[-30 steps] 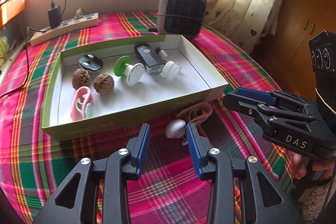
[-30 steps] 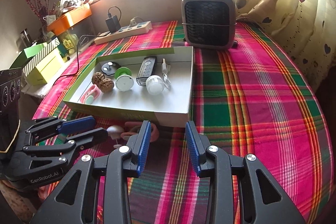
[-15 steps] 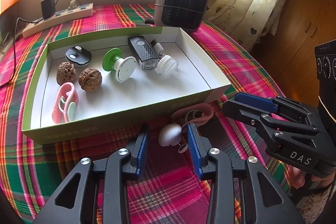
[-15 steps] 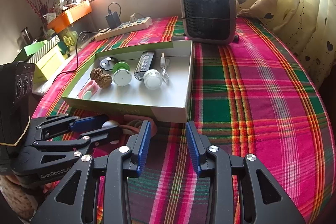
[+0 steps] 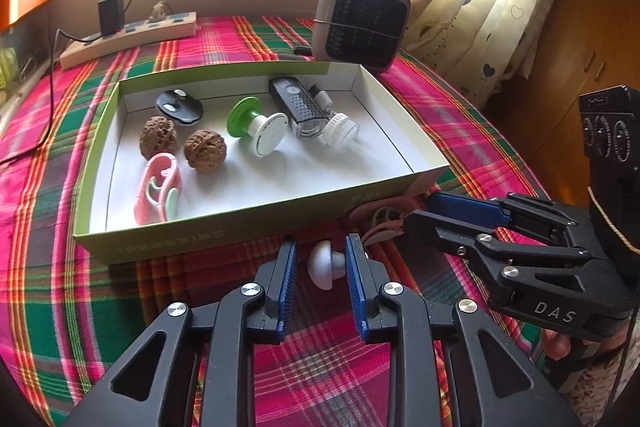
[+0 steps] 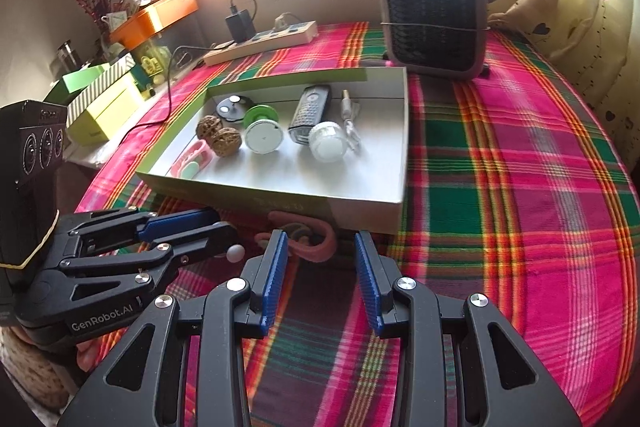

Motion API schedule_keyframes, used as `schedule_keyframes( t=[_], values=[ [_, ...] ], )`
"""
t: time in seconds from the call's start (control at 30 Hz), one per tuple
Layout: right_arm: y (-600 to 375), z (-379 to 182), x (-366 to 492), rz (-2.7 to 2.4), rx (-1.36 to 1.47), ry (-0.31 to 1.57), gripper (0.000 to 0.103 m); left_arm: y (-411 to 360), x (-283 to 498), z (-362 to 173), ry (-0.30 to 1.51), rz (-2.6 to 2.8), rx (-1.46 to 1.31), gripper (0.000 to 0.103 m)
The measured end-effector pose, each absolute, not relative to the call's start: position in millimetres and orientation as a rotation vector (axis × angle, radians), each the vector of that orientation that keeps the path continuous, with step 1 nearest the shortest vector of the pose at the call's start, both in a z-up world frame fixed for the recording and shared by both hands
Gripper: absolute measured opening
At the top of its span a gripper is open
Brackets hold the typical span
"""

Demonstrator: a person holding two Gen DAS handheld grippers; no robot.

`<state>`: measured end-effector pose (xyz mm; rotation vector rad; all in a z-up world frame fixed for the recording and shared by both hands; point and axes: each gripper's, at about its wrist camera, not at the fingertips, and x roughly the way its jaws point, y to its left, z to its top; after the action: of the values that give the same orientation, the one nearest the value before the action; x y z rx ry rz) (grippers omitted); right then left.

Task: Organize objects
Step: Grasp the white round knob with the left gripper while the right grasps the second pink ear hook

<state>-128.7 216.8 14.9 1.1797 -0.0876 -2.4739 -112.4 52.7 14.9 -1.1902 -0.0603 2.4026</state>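
Left wrist view: white knob (image 5: 326,264) pinched between shut left tongs (image 5: 321,259); right tongs (image 6: 321,259) half-open, empty, beside.

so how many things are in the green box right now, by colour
brown wrinkled walnuts: 2
black items, oval fob and grilled light: 2
green-and-white spool: 1
clear ribbed knob: 1
white cable plug: 1
pink plastic clip: 1
total: 8
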Motion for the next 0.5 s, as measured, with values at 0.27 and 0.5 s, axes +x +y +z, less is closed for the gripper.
schedule_keyframes(
  t=[0.27, 0.5],
  values=[
    [202, 9, -127, -2.402, 1.190, -0.047, 0.036, 31, -110, 17, -0.093, 2.446, -1.187, 0.022],
    [185, 9, -114, -2.332, 1.176, 0.033, 0.036, 19, -110, 16, -0.110, 2.467, -1.197, 0.022]
  ],
)
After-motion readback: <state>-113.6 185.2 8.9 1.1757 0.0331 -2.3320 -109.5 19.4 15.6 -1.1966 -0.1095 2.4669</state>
